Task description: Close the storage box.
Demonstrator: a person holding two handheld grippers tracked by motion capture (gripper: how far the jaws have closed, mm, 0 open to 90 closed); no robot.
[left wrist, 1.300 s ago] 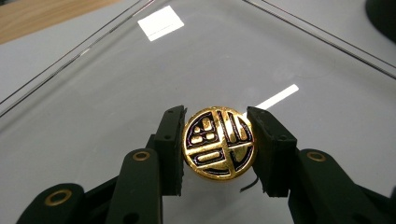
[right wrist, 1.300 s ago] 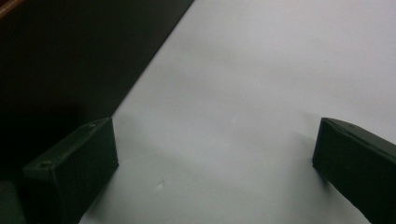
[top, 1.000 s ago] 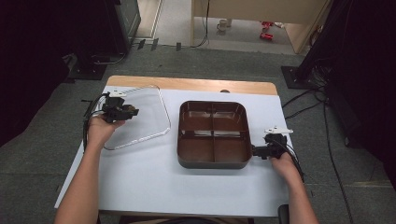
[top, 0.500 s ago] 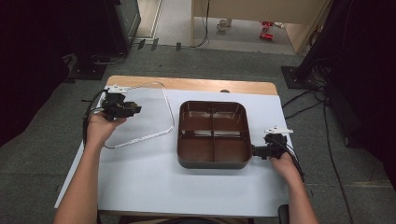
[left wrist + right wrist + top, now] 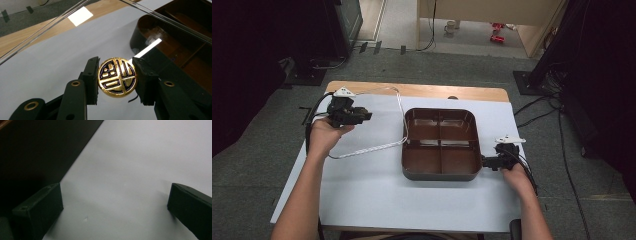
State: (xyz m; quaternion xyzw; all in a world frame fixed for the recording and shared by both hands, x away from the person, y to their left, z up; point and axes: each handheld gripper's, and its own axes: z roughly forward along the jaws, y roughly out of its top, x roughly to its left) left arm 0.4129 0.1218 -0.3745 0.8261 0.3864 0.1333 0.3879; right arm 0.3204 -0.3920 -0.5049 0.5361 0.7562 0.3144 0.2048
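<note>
With my left gripper (image 5: 362,116) I pinch the gold knob (image 5: 117,77) of the clear lid (image 5: 377,120), tilted up left of the brown four-compartment tray (image 5: 440,143), so covering is still left; my right gripper (image 5: 486,161) waits spread beside the tray; the knob's emblem isn't readable

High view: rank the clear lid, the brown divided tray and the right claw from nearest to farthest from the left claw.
1. Clear lid: held tilted at the left claw, which is shut on its gold knob.
2. Brown divided tray: mid-table, to that claw's right; the lid's far edge reaches its left rim.
3. Right claw: open, beyond the tray at its near right corner.
</note>
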